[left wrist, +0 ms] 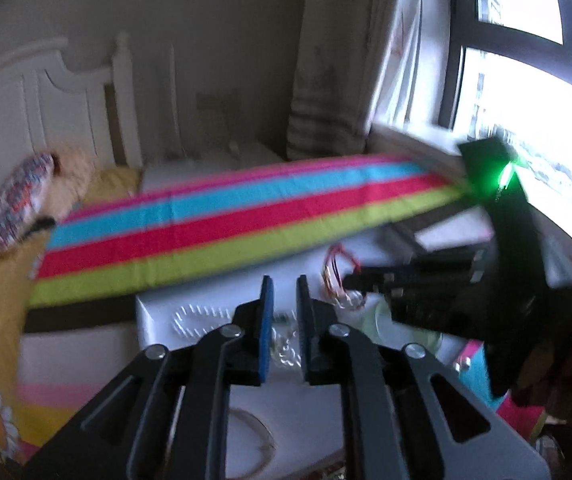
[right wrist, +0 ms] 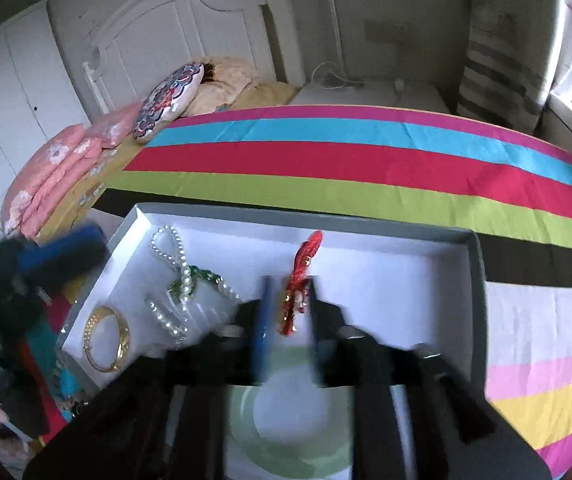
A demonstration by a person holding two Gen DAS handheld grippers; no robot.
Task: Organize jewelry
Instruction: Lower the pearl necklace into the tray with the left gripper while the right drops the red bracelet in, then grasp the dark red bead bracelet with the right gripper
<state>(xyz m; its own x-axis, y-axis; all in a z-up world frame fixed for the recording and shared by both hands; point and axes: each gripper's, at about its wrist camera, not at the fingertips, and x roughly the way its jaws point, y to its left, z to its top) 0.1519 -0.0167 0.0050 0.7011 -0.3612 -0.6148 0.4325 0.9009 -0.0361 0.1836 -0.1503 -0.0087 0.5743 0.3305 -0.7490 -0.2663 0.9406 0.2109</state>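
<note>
A red ornament (right wrist: 300, 280) is held pinched in the right tool (right wrist: 288, 312), above the open white box (right wrist: 406, 272) on the bed. Already laid toward the box's left wall are a pearl strand (right wrist: 174, 256), a green piece (right wrist: 194, 276) and a gold bangle (right wrist: 106, 338). The left tool (left wrist: 284, 320) is seen parted, nothing between its pads. A pale green bangle (right wrist: 286, 440) is lying at the near edge. Sorting is judged partly done; the ornament is yet to be placed.

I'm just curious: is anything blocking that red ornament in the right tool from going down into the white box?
Nothing visible. The red ornament hangs between the right tool's fingers above bare box floor; the pearls and gold bangle lie off to the left.
</note>
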